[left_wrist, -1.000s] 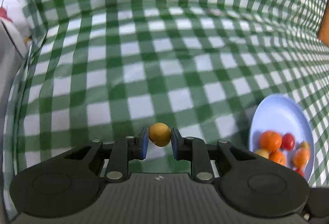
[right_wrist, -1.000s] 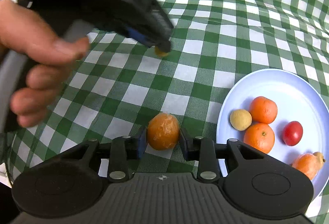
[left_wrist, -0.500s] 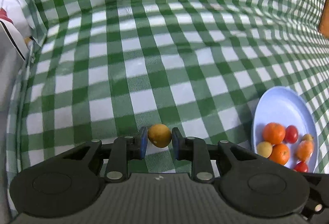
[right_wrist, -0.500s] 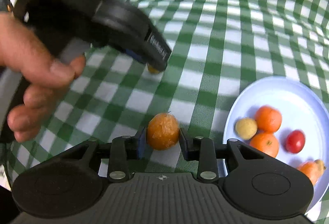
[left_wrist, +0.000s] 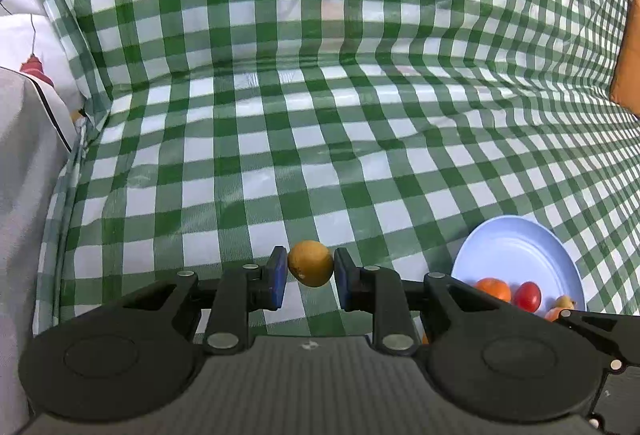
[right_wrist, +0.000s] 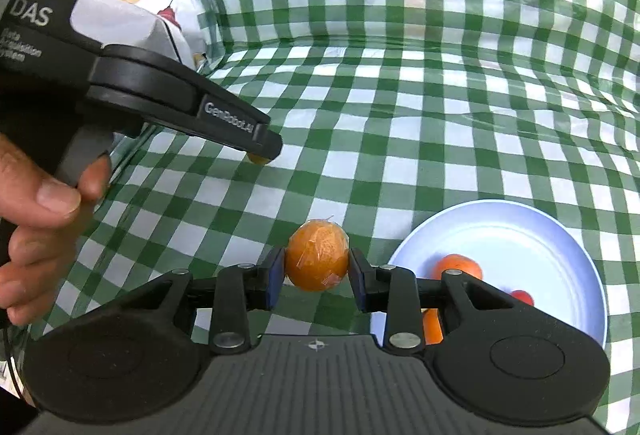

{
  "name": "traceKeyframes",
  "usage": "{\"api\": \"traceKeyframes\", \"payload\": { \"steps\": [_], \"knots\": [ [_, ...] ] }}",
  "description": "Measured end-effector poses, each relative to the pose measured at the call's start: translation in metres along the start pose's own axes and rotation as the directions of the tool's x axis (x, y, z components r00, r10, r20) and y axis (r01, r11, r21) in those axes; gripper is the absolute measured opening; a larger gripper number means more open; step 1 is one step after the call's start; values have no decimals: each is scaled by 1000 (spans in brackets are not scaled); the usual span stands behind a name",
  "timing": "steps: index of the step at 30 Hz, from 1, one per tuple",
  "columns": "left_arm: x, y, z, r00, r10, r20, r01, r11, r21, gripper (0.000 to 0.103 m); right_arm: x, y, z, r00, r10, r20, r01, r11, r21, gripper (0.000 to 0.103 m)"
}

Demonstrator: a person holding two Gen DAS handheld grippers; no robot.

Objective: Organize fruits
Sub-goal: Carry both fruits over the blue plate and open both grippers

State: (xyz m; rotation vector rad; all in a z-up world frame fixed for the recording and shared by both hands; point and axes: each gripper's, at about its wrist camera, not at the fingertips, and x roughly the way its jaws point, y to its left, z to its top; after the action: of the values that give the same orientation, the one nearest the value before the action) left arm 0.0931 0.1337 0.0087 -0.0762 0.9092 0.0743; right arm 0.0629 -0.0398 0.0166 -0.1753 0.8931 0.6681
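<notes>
Grippers both loaded: left (left_wrist: pixel 311 271) pinches a yellow fruit (left_wrist: pixel 311 263), right (right_wrist: pixel 317 272) an orange (right_wrist: pixel 318 255), plate (right_wrist: pixel 520 231) beside.

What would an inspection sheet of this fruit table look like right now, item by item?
Surface: green and white checked cloth, wrinkled, running up at the back.
Job's things: pale blue plate holding orange fruits and a small red one; small yellow fruit; wrapped orange fruit.
Clutter: nothing seen on the cloth.
Grippers: left tool shut on the small yellow fruit; right tool shut on the wrapped orange fruit; a hand holds the left tool's handle.
Cables: a thin dark cord at the far left edge.
Surroundings: white patterned fabric beside the table; an orange object at the right edge, cannot tell what.
</notes>
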Motion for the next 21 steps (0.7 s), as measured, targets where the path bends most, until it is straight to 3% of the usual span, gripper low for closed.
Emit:
{"api": "traceKeyframes", "payload": {
  "steps": [10, 16, 21],
  "knots": [
    [-7, -14, 1, 998, 15, 68, -14, 1000, -12, 27, -6, -26, 5, 998, -49, 36, 47, 997, 56, 36],
    [-11, -30, 2, 992, -36, 123, 39, 999, -24, 27, -20, -69, 14, 988, -133, 75, 122, 983, 137, 36],
    [-17, -44, 3, 978, -113, 174, 119, 993, -24, 27, -31, -118, 14, 971, -225, 79, 200, 948, 247, 36]
  ]
}}
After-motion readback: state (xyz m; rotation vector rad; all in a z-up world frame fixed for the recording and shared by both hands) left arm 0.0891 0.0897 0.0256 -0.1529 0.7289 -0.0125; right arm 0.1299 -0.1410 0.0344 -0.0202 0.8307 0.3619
